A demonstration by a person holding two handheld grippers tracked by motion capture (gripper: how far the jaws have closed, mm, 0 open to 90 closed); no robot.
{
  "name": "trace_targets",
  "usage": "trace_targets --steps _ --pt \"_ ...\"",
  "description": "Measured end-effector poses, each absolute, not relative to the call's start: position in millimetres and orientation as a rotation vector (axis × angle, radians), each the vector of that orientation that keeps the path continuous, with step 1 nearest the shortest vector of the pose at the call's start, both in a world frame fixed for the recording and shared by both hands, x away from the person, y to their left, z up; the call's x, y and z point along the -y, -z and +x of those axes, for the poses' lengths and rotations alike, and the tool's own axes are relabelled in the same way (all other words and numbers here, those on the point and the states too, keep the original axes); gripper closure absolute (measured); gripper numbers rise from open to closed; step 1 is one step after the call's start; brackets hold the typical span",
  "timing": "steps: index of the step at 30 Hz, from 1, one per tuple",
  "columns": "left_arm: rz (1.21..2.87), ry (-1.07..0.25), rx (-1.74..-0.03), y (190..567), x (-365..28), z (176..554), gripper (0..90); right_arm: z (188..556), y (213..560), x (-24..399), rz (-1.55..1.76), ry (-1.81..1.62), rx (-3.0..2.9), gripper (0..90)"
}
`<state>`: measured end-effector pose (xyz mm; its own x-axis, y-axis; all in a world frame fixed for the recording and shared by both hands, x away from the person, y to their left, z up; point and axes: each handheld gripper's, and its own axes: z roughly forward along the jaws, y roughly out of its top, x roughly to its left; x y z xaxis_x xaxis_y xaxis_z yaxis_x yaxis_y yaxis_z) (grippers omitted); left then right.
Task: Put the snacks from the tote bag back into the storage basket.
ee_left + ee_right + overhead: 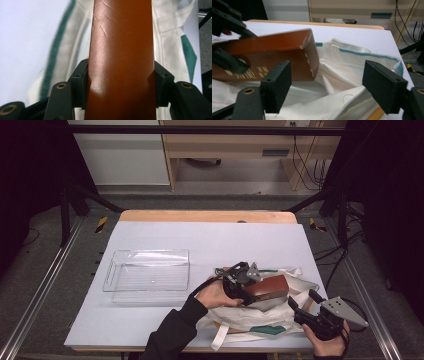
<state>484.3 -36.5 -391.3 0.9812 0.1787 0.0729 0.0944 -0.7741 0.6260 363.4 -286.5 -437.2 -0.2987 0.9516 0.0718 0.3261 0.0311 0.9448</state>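
A glossy brown box (267, 287) hangs tilted over a white cloth bag (250, 320) with green trim at the table's front right. My left gripper (250, 291) is shut on the box's left end; in the left gripper view both pads press its sides (122, 62). My right gripper (303, 300) stands open at the bag's right edge, pointing toward the box. In the right gripper view its jaws (329, 87) stand wide apart over loose bag fabric (347, 67), and the box (274, 55) floats just beyond the left pad.
A clear plastic tray (147, 270) lies on the white table top (210, 235), left of the bag. The table's front edge runs just below the bag. Metal rails flank the table on both sides.
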Motion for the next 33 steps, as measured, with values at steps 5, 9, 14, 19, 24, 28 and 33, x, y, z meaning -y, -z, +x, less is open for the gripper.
trace_targets --steps 5,9,14,19,24,28,33 --pt "2.423 -0.181 -0.197 371.9 25.2 482.6 43.1 364.3 438.1 285.7 1.306 -1.277 -1.69 20.3" --pt "2.409 -0.19 -0.194 357.9 15.4 481.2 43.1 365.3 439.2 283.2 1.303 -1.271 -1.7 19.5" --pt "2.415 -0.211 -0.193 345.0 1.6 479.5 43.1 365.8 439.6 281.5 1.295 -1.268 -1.704 19.2" --pt "2.411 -0.227 -0.198 334.2 -16.9 479.1 43.0 365.8 439.8 279.5 1.291 -1.261 -1.713 18.9" --pt "2.417 -0.263 -0.219 326.7 -34.9 480.4 43.0 366.0 439.8 275.0 1.276 -1.256 -1.722 17.8" --pt "2.415 -0.282 -0.248 322.2 -51.0 482.5 43.0 366.5 440.3 271.2 1.27 -1.246 -1.734 16.7" --pt "2.408 -0.305 -0.276 318.7 -70.0 484.8 43.0 367.2 441.4 269.0 1.271 -1.245 -1.744 16.3"
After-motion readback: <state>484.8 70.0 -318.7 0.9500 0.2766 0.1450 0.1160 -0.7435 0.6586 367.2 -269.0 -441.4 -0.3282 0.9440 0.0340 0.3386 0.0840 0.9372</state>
